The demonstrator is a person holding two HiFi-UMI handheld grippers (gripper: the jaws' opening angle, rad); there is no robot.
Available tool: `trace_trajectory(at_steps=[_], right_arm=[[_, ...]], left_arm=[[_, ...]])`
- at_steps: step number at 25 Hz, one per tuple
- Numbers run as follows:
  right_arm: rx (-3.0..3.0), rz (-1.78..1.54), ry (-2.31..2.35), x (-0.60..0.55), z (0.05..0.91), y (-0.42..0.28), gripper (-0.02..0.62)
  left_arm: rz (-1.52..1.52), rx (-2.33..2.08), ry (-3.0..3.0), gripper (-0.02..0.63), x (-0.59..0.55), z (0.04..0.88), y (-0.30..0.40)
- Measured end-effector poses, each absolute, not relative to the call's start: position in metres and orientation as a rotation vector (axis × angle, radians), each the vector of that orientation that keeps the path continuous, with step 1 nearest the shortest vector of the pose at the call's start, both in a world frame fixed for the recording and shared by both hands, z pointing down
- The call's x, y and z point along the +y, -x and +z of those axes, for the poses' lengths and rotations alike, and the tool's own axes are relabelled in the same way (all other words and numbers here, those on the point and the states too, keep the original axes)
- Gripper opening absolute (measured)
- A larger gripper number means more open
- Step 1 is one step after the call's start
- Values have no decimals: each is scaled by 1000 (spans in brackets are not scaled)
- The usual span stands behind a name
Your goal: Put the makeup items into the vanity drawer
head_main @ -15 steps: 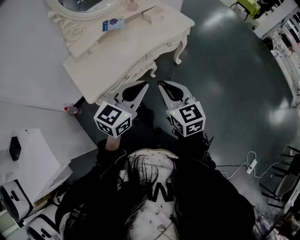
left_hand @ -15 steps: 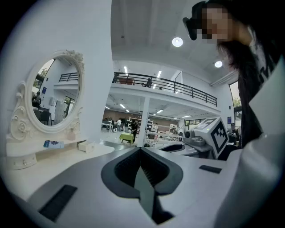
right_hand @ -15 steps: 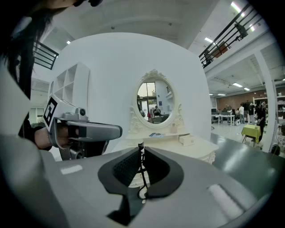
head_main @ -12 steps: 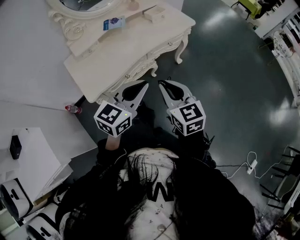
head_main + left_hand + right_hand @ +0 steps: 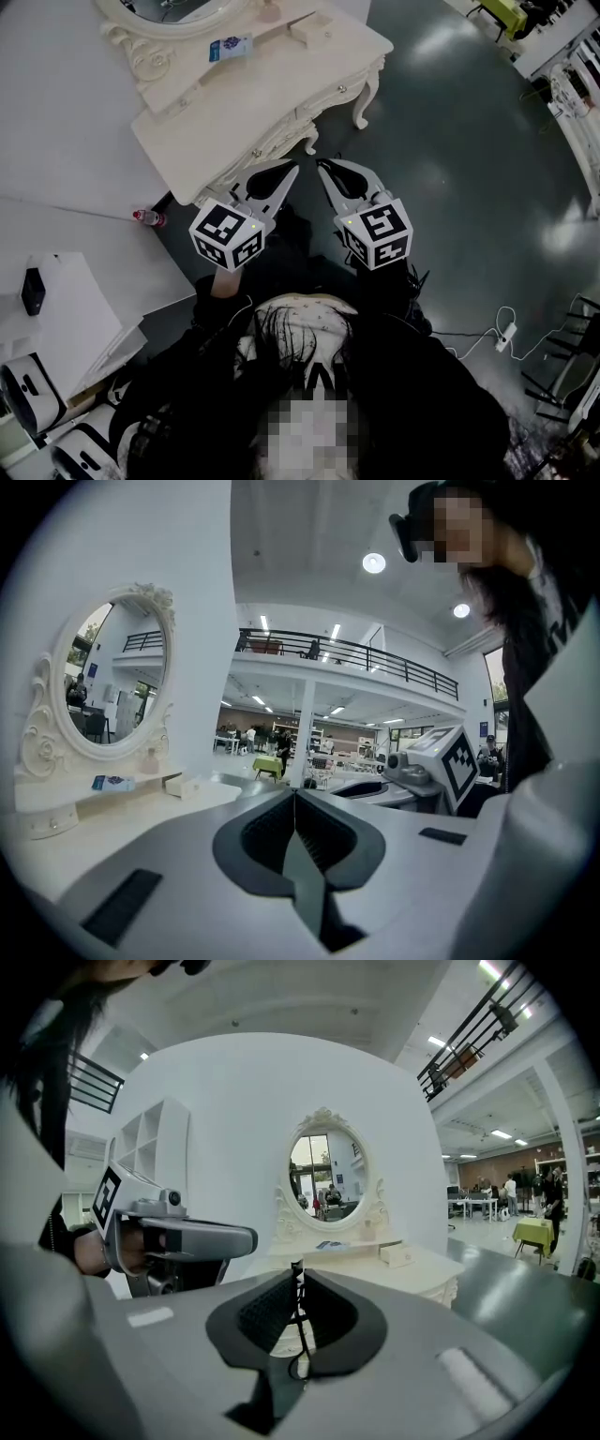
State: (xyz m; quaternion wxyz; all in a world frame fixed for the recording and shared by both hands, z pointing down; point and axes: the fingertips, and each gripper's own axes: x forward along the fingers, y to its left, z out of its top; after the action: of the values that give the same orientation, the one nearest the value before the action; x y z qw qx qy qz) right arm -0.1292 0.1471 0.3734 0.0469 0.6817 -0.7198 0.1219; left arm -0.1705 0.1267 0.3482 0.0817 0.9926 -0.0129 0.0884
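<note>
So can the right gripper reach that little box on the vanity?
Probably yes. Nothing stands between the right gripper and the small box on the vanity, but the gripper is shut and short of it, so it must open and approach.

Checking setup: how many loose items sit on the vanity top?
3: a blue packet, a box to its right, a small bottle behind, between them. Others may be hidden.

Mirror [image 5: 173, 9] cut by top edge, blue packet [image 5: 228, 47] print too small to read
</note>
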Motion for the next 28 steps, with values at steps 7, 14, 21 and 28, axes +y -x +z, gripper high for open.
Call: trace_trajectory(at_steps=[7, 14, 21, 28], right_arm=[[-2193, 417, -2090, 150, 380, 119, 35], [-2193, 455, -2097, 136, 388, 106, 35], [-2157, 514, -2088, 95, 404, 74, 35], [-2099, 563, -2086, 29, 413, 24, 35]], left_arm=[[304, -10, -2958, 0, 133, 353, 160], [333, 13, -2938, 0, 120, 361, 145], [360, 49, -2898, 0, 80, 378, 109], [344, 86, -2868, 0, 8, 383, 57]])
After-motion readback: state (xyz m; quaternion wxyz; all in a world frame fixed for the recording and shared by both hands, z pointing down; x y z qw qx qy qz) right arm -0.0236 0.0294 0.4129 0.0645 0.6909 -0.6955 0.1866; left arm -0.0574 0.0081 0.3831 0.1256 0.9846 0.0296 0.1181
